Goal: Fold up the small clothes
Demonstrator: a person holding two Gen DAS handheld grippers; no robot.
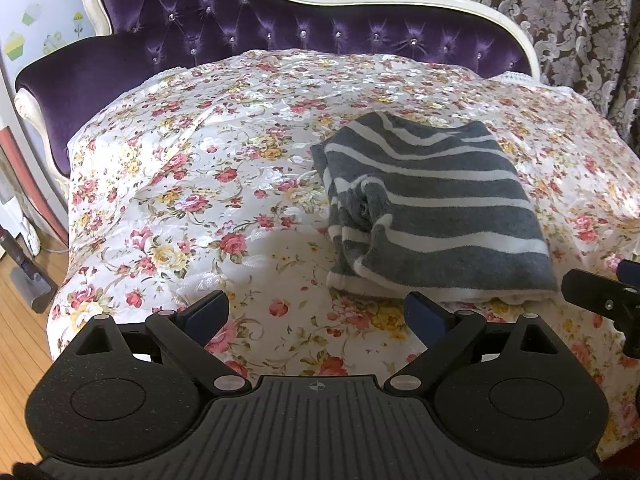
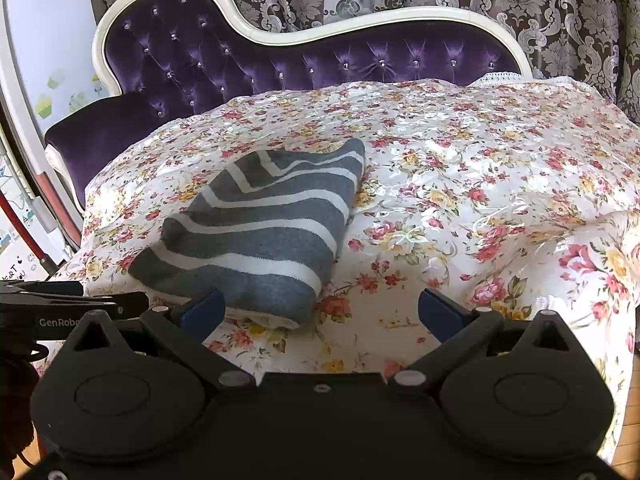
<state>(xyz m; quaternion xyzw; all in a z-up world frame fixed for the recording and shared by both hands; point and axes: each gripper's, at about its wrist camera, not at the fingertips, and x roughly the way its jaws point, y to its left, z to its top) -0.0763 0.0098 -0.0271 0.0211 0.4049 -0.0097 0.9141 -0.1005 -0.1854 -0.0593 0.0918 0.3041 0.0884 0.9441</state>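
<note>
Lying folded into a compact stack, the grey-and-white striped garment (image 1: 432, 216) is sitting on the floral bedspread (image 1: 200, 184) that is covering a purple tufted sofa (image 1: 224, 28), right of centre in the left wrist view and left of centre in the right wrist view. Both sets of tongs are standing apart and gripping nothing: the left tongs (image 1: 316, 312) are hovering at the lower middle of their frame, just short of the stack's near edge, and the right tongs (image 2: 322, 312) are hovering likewise, their left pad just in front of the stack's near corner.

Judging from the tidy stack, the folding is looking nearly or fully done, so the step in hand is probably a last squaring-up or a release. Doing it well is meaning keeping the tongs low and level, pressing or nudging only the loose edges, and avoiding snagging the slippery bedspread underneath, which could drag the stack askew.

Only the left wrist view is showing the bunched, tucked-in layers along the stack's left side, where the folds are looking least neat; it is also catching part of the right tongs at its right edge. Only the right wrist view is showing the smooth right flank, plus the other tool at lower left.
</note>
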